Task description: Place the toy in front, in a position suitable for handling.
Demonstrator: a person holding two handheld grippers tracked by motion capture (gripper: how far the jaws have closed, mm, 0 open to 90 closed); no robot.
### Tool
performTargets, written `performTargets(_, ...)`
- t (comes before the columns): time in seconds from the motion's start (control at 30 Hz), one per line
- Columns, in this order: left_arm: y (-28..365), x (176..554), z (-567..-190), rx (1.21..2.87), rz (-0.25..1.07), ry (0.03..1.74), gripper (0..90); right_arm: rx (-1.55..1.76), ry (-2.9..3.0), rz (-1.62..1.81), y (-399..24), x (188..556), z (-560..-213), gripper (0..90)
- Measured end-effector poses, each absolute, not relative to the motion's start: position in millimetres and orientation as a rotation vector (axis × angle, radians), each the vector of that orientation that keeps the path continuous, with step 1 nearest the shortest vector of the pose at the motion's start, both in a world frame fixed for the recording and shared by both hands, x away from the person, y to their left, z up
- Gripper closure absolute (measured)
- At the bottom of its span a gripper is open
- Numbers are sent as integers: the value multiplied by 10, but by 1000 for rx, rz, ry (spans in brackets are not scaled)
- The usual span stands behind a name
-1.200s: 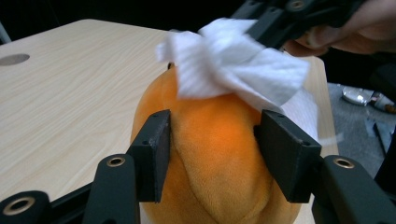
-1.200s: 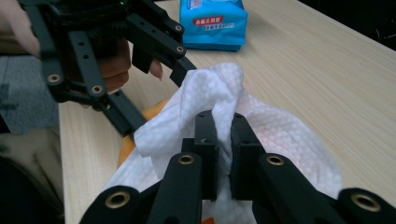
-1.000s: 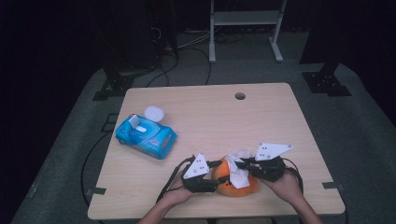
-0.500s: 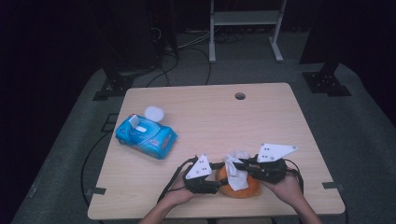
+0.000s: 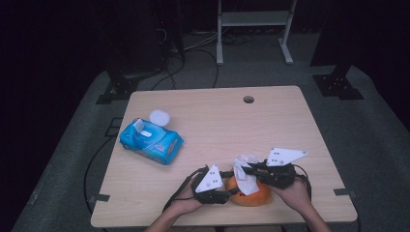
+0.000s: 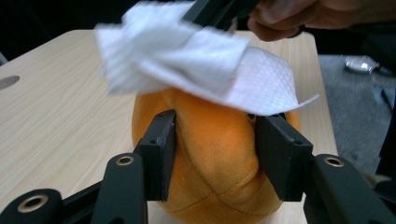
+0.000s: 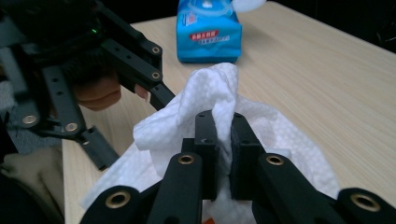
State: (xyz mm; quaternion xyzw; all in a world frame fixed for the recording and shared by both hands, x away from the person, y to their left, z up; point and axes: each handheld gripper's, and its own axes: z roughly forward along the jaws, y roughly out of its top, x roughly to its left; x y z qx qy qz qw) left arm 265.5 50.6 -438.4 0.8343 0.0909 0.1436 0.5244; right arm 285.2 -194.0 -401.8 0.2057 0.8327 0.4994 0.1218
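The soft toy [image 6: 215,154] near the table's [image 5: 270,121] front edge is plain orange with stitched seams. The wipe [image 6: 196,60] draped over it is white with a fine dotted embossing. Toward the left edge, the wipe pack [image 5: 151,141] is bright blue with a white lid and a red-and-white label. The table is pale wood grain. Both grippers' fingers [image 6: 159,149] are matte black, their plates [image 5: 286,155] light grey with dark dots.

Dark lab: lone table [image 5: 270,121], floor cables [image 5: 193,46], stands [image 5: 254,19].
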Motion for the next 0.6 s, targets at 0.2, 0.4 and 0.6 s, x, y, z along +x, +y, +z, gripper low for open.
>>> performTargets(0.2,523,2666,-4393,1986,340,231,490,702,2390,1403,-2195,2977,-4063,835)
performTargets(0.4,519,2672,-4400,1993,333,235,478,718,2380,1382,-2297,2952,-4070,836)
performTargets(0.6,601,2726,-4443,1998,323,274,474,720,2402,1391,-2389,2916,-4043,835)
